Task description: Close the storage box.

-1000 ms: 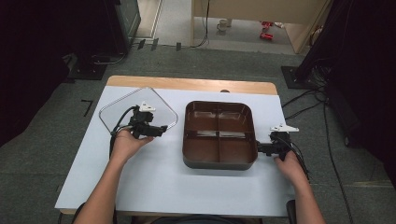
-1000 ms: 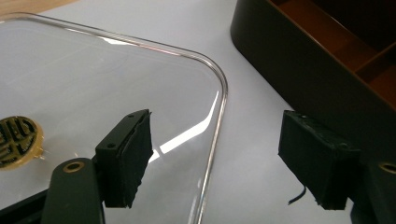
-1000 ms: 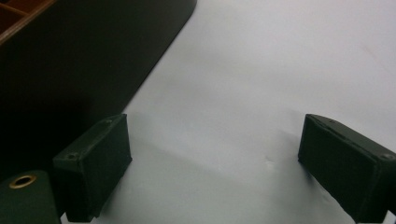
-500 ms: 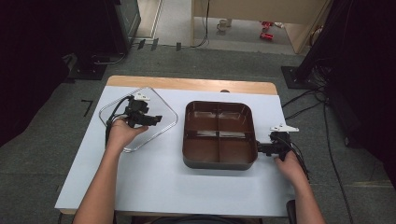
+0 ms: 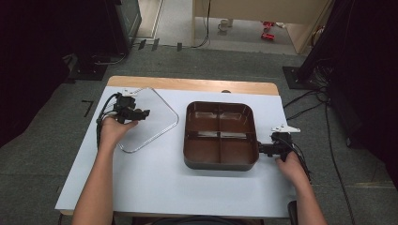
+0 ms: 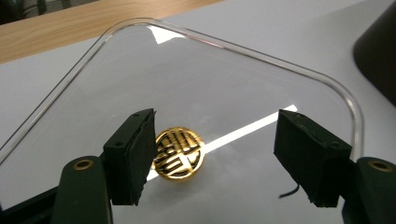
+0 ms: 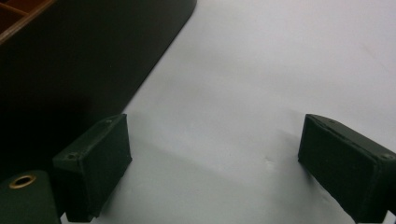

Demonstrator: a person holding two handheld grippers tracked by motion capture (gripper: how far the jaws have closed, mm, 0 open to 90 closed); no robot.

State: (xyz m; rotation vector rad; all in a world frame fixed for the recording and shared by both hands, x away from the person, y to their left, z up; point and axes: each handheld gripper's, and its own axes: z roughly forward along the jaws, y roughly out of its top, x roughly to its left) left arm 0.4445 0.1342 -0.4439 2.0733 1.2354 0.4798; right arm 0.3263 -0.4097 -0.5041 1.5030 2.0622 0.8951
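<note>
Currently left gripper jaws, just narrowed, are released astride the gold knob on the clear lid; centre it, then clench. Right gripper released beside the brown tray.

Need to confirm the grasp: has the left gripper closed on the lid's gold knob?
No, the left gripper is open; the knob sits beside one pad, unclamped.

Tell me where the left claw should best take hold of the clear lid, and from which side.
Probably the gold knob at the centre of the clear lid: the lid lies flat on the table, so its thin rim offers little. Come from above with the left claw, open, one jaw either side of the knob.
</note>
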